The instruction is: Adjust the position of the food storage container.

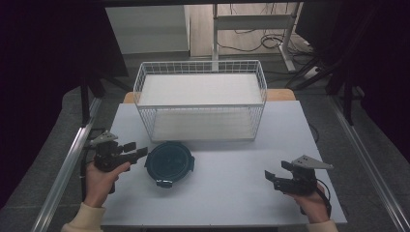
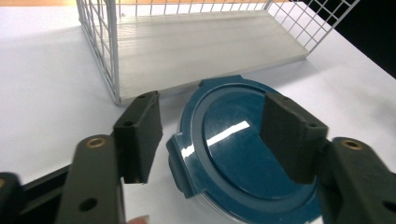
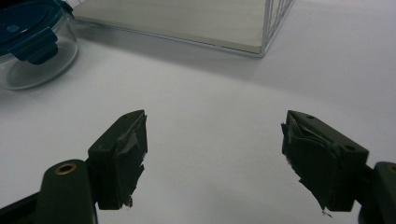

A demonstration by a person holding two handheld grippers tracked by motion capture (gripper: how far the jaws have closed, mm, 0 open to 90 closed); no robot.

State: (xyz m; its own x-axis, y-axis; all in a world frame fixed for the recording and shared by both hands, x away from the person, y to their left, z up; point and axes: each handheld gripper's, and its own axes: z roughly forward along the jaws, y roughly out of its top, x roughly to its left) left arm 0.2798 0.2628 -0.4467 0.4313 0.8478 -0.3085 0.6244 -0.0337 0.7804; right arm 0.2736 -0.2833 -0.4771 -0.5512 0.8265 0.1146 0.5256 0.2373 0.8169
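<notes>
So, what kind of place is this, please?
Probably a lab or workshop set up for recording. A plain white table stands between dark curtains, loose cables lie on the floor behind, and a wire basket and a lidded glass container are laid out.

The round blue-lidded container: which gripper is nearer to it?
Left. The left gripper sits right beside the container, its open jaws reaching over the lid's edge. The right gripper is well off to the other side, over bare table.

Your grippers are black; the container [image 1: 169, 163] before you has a dark blue lid.
The wire basket [image 1: 200, 99] is white, its gridded walls over a pale board, on a light grey table [image 1: 232, 193].
</notes>
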